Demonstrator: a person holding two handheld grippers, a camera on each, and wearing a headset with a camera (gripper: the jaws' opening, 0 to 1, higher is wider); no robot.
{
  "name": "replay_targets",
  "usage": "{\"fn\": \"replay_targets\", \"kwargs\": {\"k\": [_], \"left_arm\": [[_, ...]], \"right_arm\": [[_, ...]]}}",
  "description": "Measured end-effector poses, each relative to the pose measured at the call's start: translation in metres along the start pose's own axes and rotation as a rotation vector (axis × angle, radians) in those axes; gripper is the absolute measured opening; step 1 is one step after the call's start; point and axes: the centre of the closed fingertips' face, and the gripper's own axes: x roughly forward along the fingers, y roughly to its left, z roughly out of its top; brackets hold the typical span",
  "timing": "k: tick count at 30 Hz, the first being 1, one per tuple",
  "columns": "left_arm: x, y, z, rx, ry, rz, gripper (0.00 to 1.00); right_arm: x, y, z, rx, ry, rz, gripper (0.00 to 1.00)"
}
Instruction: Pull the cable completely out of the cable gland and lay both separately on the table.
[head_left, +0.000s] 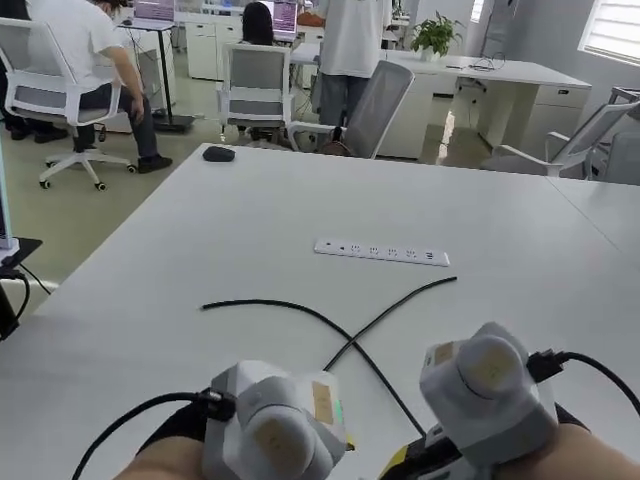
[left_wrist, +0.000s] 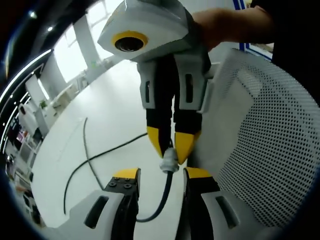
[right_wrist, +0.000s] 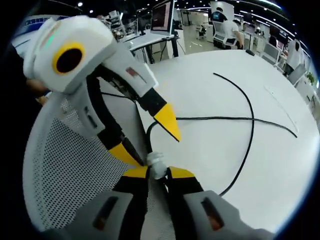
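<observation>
Head view: we see the cable (head_left: 351, 341) lying crossed on the table (head_left: 250, 210). Left gripper view: left gripper (left_wrist: 162, 175) wide, cable passing between its jaws, right gripper (left_wrist: 169, 147) pinching the gland (left_wrist: 169, 163) just ahead. Right gripper view: gland clamped between our right jaws.

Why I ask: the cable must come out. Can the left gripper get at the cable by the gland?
Likely yes: the left gripper has jaws open astride the cable beside the cable gland, which the right gripper clamps; nothing blocks it.
</observation>
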Motion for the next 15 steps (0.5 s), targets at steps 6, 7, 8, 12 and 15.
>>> {"fn": "replay_targets", "kwargs": {"k": [6,7,8,12,15], "left_arm": [[0.008,0.004,-0.015,0.084,0.036,0.022,0.30],[0.005,0.002,-0.013,0.093,0.038,0.021,0.30],[0.005,0.001,-0.013,0.092,0.039,0.017,0.30],[0.010,-0.002,-0.011,0.108,0.039,0.010,0.30],[0.012,0.001,-0.016,0.127,0.051,0.016,0.30]], "right_arm": [[0.009,-0.008,0.000,-0.079,-0.048,-0.085,0.13],[0.010,-0.009,0.000,-0.088,-0.047,-0.091,0.13],[0.011,-0.010,0.000,-0.100,-0.044,-0.100,0.13],[0.014,-0.008,0.001,-0.119,-0.037,-0.109,0.13],[0.016,-0.007,0.000,-0.148,-0.027,-0.112,0.13]]}}
